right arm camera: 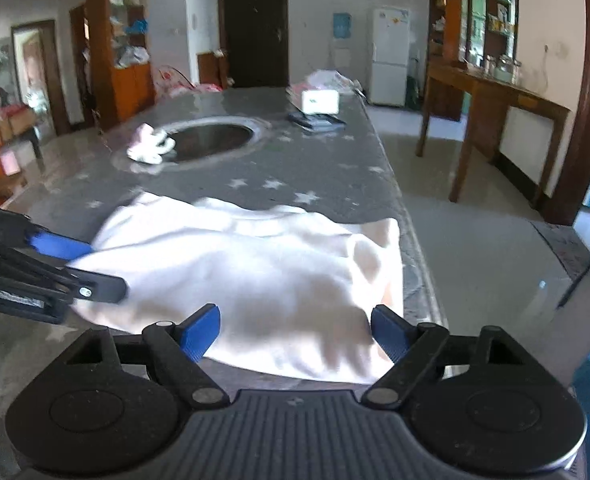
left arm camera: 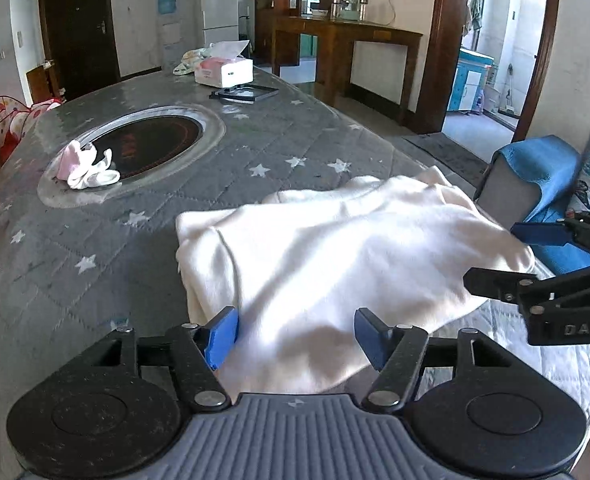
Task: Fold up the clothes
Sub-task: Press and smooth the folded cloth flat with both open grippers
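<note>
A white garment (left arm camera: 335, 264) lies loosely folded and rumpled on the grey star-patterned table cover (left arm camera: 95, 264), near the table's near edge. It also shows in the right wrist view (right arm camera: 255, 272). My left gripper (left arm camera: 295, 336) is open, its blue pads wide apart just above the garment's near edge, holding nothing. My right gripper (right arm camera: 295, 332) is open too, over the garment's near edge, empty. The right gripper shows in the left wrist view (left arm camera: 527, 248) at the garment's right side. The left gripper shows in the right wrist view (right arm camera: 75, 264) at the garment's left side.
A small pink and white cloth (left arm camera: 85, 166) lies on the rim of a round inset cooktop (left arm camera: 151, 144). A tissue box (left arm camera: 223, 70) and a dark flat object (left arm camera: 243, 94) sit at the far end. A blue-covered seat (left arm camera: 535, 176) stands right of the table.
</note>
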